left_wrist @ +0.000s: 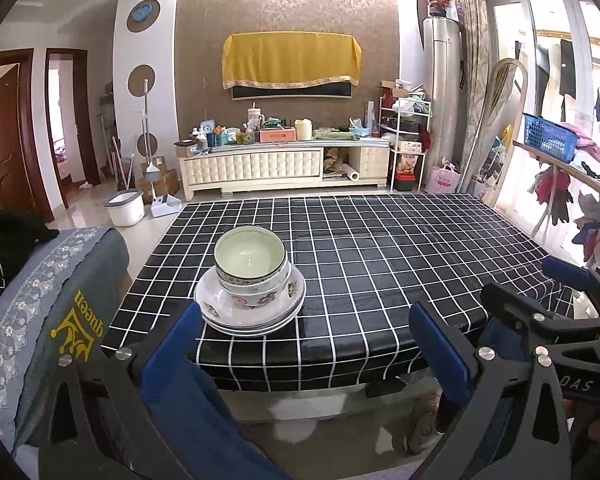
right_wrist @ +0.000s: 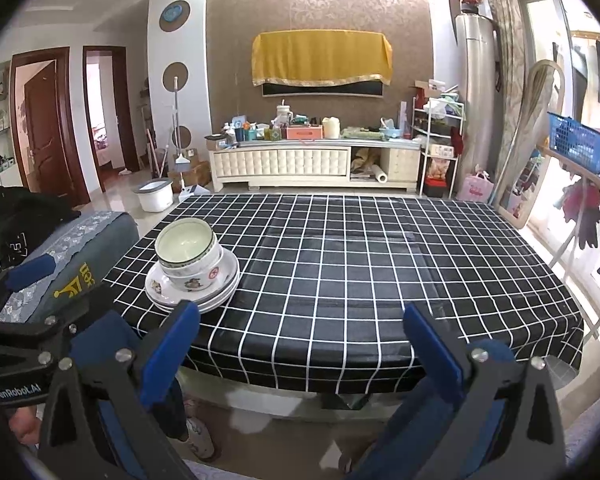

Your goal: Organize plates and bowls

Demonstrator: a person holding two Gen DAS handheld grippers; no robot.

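Bowls (left_wrist: 251, 268) nested on plates (left_wrist: 249, 312), lower ones largely hidden; both grippers' jaws spread, empty.

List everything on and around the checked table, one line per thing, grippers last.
bowls: two, white with patterned bands, nested on the plates
plates: a stack of about three, white with floral prints, near the table's front left corner
table: one, black cloth with white grid, centre
chair cover: one, grey-blue with gold print, left of the table
TV cover: one, yellow, on the far wall
cabinet: one, cream, under the TV, top cluttered
bucket: one, white, on the floor left
basket: one, blue, right by the window
left gripper: blue pads, open, short of the table edge
right gripper: blue pads, open, short of the table edge
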